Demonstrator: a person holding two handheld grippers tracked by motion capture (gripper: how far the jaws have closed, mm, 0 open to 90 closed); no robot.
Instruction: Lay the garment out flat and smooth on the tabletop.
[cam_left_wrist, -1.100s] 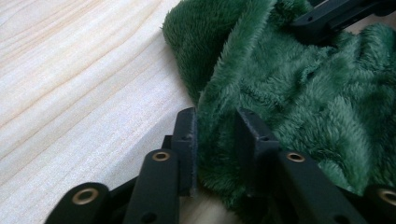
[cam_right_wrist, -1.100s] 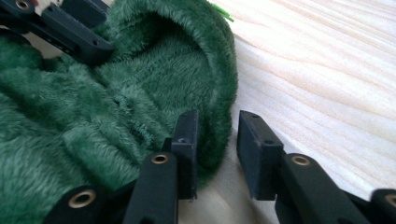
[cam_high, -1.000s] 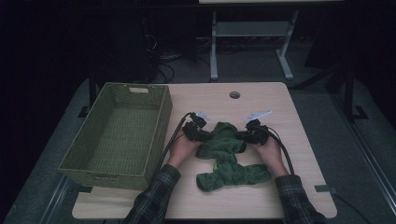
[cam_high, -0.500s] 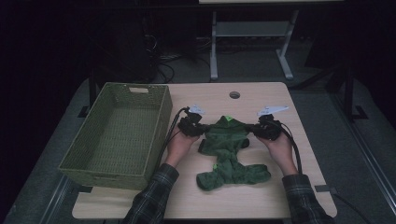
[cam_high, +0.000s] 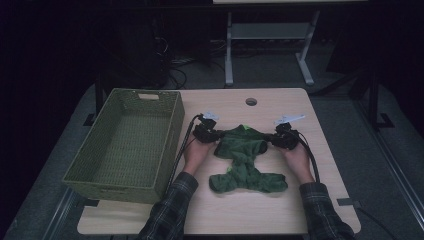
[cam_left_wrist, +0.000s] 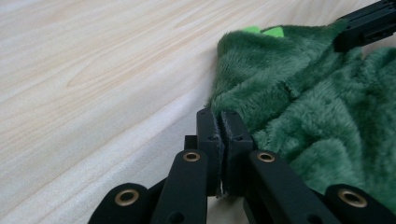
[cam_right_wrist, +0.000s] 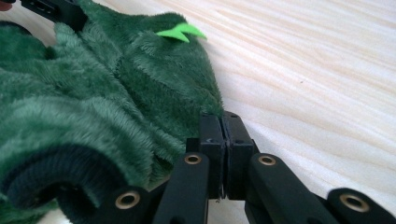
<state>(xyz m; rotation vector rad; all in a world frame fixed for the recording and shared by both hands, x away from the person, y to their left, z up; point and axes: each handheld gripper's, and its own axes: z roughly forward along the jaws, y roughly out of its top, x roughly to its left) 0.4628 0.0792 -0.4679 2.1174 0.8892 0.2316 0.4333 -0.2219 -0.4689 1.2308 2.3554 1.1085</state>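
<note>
— What's around you there?
— You're at a pale wooden table (cam_high: 225, 215) on grey floor (cam_high: 370, 150); beyond it a white metal stand (cam_high: 265, 37) sits in a dark, unlit room.

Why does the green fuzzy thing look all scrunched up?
The green plush garment lies bunched and twisted on the table, its lower part crumpled. Both the left gripper and right gripper pinch its upper edges; nothing looks torn.
</note>
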